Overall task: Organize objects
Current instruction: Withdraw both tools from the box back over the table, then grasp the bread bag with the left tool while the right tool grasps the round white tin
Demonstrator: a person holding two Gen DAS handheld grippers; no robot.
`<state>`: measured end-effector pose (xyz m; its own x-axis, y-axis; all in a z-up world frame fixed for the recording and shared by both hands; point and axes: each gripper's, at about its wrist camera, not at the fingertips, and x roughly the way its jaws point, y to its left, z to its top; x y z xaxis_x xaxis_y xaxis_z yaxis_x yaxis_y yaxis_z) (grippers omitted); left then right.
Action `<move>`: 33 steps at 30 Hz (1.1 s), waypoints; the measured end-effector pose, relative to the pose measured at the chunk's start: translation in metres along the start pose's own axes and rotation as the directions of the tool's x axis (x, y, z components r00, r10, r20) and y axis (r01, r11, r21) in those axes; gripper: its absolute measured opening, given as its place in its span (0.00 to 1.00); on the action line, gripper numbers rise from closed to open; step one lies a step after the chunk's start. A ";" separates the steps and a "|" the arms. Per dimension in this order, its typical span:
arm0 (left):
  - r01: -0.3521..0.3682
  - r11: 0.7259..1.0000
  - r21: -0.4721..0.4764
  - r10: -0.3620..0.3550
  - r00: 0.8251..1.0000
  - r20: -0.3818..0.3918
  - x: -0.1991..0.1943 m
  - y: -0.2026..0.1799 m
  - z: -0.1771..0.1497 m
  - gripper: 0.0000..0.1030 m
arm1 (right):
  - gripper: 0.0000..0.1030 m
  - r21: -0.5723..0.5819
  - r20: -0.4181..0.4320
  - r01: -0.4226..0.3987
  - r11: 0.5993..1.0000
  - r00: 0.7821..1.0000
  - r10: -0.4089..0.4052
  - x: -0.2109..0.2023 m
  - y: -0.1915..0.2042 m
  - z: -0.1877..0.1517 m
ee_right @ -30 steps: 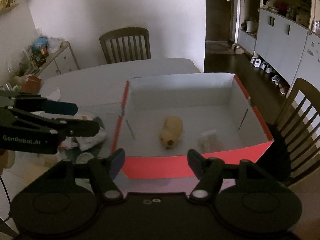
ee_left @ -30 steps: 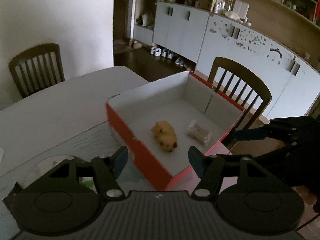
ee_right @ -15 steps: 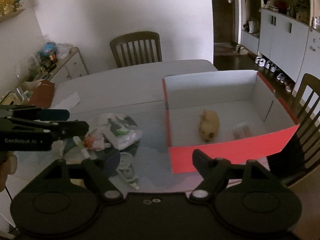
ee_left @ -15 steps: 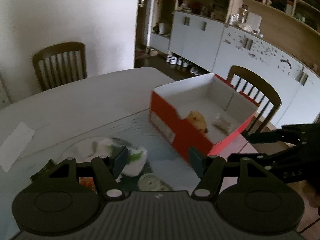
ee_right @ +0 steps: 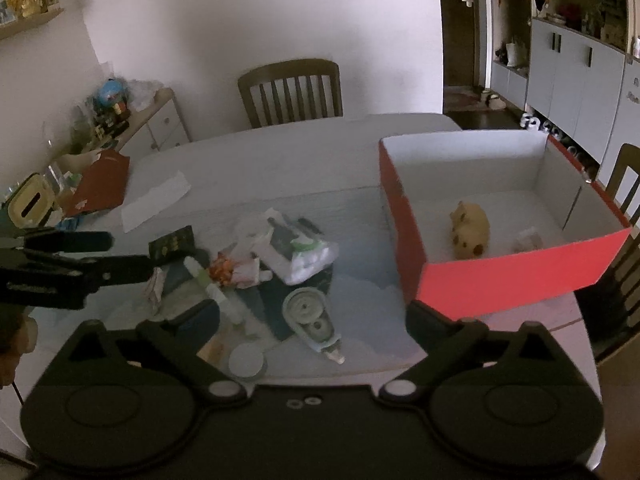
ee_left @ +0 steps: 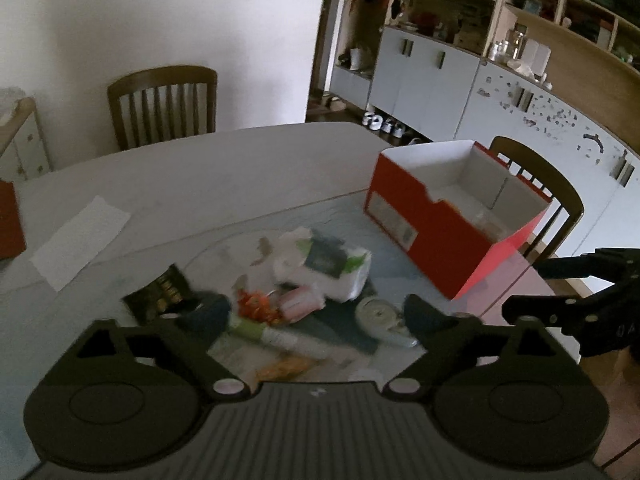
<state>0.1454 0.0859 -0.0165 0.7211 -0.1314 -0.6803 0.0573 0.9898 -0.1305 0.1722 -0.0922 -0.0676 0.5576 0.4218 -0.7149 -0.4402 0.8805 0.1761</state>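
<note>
A red box (ee_right: 508, 280) with a white inside stands at the table's right; it holds a yellow hamster toy (ee_right: 470, 230) and a small white item (ee_right: 528, 238). The box also shows in the left wrist view (ee_left: 436, 232). A heap of small things lies left of it: a white tissue pack (ee_right: 304, 254), a correction tape roller (ee_right: 312, 316), a tube (ee_right: 218, 294), an orange item (ee_right: 222, 270) and a black packet (ee_right: 172, 242). My left gripper (ee_left: 318, 314) is open above the heap. My right gripper (ee_right: 312, 320) is open over the roller.
A white paper slip (ee_right: 156, 198) lies on the grey table (ee_right: 280, 152). A wooden chair (ee_right: 290, 92) stands at the far side, another chair (ee_left: 536, 184) behind the box. A cluttered sideboard (ee_right: 112, 128) is at the left.
Both grippers have swung left, away from the red box and over the heap of small things. Both stay open and empty.
</note>
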 end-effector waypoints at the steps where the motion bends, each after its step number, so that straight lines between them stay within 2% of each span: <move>1: 0.002 1.000 -0.006 -0.002 1.000 0.005 -0.002 0.005 -0.005 1.00 | 0.97 -0.001 -0.006 0.001 1.000 1.000 -0.001 0.002 0.003 -0.002; 6: 0.018 1.000 0.000 -0.018 1.000 0.010 -0.008 0.021 -0.026 1.00 | 0.97 -0.010 -0.044 0.010 1.000 0.999 -0.011 0.017 0.018 -0.012; 11: 0.023 0.999 0.048 -0.023 1.000 0.006 -0.005 0.031 -0.051 1.00 | 0.97 -0.030 -0.077 0.024 0.999 0.997 -0.026 0.030 0.029 -0.023; 16: 0.029 0.988 0.149 -0.027 1.000 -0.010 0.003 0.032 -0.075 1.00 | 0.97 -0.057 -0.103 0.032 0.998 0.994 -0.037 0.040 0.036 -0.032; 21: 0.070 0.963 0.262 -0.062 0.997 -0.036 0.016 0.027 -0.093 1.00 | 0.97 -0.091 -0.139 0.046 0.995 0.989 -0.058 0.055 0.038 -0.041; 28: 0.163 0.905 0.392 -0.141 0.986 -0.086 0.032 0.019 -0.104 1.00 | 0.97 -0.130 -0.188 0.054 0.990 0.979 -0.078 0.073 0.041 -0.052; 33: 0.176 0.870 0.460 -0.131 0.983 -0.130 0.052 0.018 -0.106 1.00 | 0.95 -0.177 -0.203 0.058 0.982 0.975 -0.094 0.085 0.044 -0.055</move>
<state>0.1109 0.0907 -0.1307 0.6119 -0.2657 -0.7450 0.4945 0.8636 0.0981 0.1621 -0.0297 -0.1580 0.4421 0.2839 -0.8509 -0.5246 0.8513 0.0114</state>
